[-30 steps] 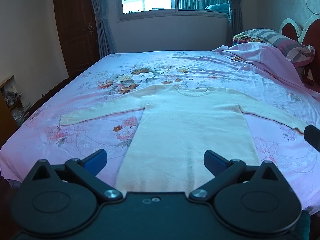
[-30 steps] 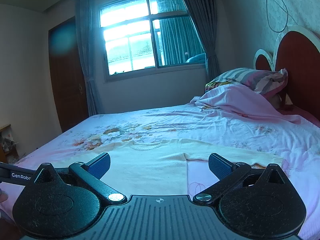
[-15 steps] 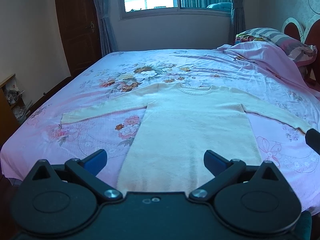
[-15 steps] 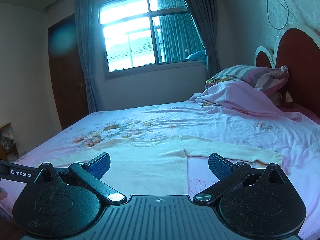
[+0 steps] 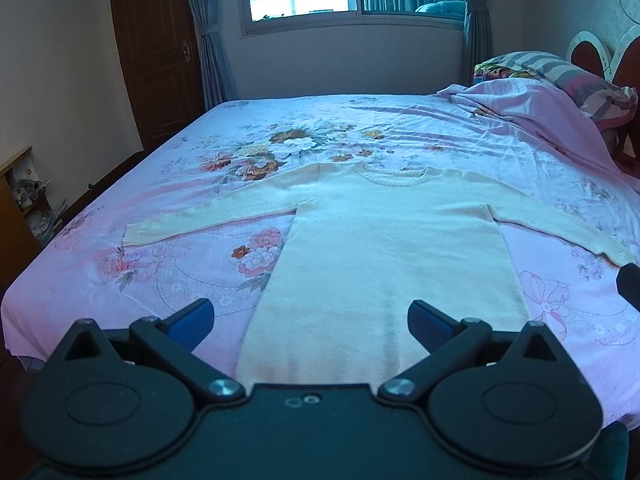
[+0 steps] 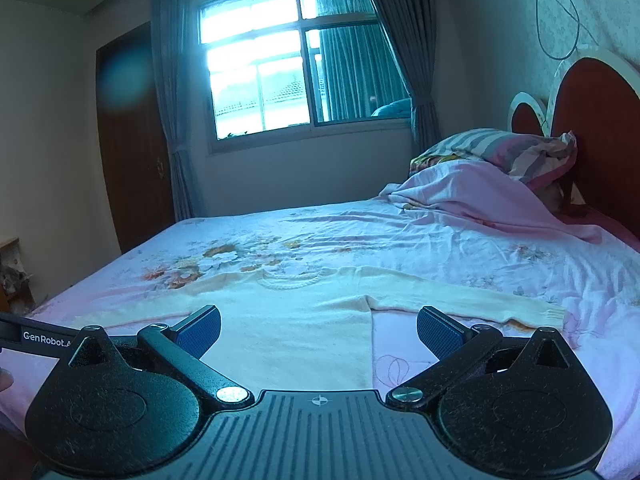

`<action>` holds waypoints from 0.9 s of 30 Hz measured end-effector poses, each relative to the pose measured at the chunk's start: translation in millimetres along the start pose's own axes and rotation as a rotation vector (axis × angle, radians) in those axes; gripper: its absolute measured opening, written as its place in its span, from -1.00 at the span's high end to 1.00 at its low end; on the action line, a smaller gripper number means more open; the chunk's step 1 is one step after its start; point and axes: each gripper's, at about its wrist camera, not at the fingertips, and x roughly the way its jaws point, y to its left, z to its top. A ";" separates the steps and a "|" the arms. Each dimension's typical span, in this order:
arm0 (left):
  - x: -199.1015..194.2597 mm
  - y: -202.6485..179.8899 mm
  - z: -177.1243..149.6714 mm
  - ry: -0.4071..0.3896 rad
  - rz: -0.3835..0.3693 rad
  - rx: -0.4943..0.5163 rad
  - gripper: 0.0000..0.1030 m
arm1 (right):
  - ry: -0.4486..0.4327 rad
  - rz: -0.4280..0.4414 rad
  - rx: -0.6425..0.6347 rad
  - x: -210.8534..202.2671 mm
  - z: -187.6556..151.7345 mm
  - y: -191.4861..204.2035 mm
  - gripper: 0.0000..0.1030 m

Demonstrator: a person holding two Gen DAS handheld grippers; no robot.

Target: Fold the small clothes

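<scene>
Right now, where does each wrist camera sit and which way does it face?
Left wrist: on the left gripper, open, above the near bed edge, facing the window over the cream sweater.
Right wrist: on the right gripper, open, lower, further right, facing the window.
Shared: sweater, bed, window.

A pink floral bedsheet point(image 5: 192, 264) covers the bed. A striped pillow point(image 6: 492, 148) lies at its head end against the red headboard point(image 6: 596, 120). Grey curtains point(image 6: 404, 56) flank the window point(image 6: 264, 80); a dark wooden door point(image 5: 156, 52) stands beside.
</scene>
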 end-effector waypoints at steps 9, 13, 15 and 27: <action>4.7 1.6 0.8 0.006 -0.001 0.001 -0.97 | 0.009 -0.001 -0.005 1.9 -5.1 -1.5 -1.00; 6.4 0.4 1.5 0.010 0.001 0.003 -0.97 | 0.009 -0.004 -0.008 2.7 -7.0 -1.1 -1.00; 9.0 0.1 2.1 0.013 0.006 0.008 -0.97 | 0.009 -0.005 -0.009 3.3 -7.4 -0.9 -1.00; 30.0 15.6 11.1 0.032 0.042 -0.027 -0.97 | 0.006 0.030 -0.070 31.7 4.3 20.3 -1.00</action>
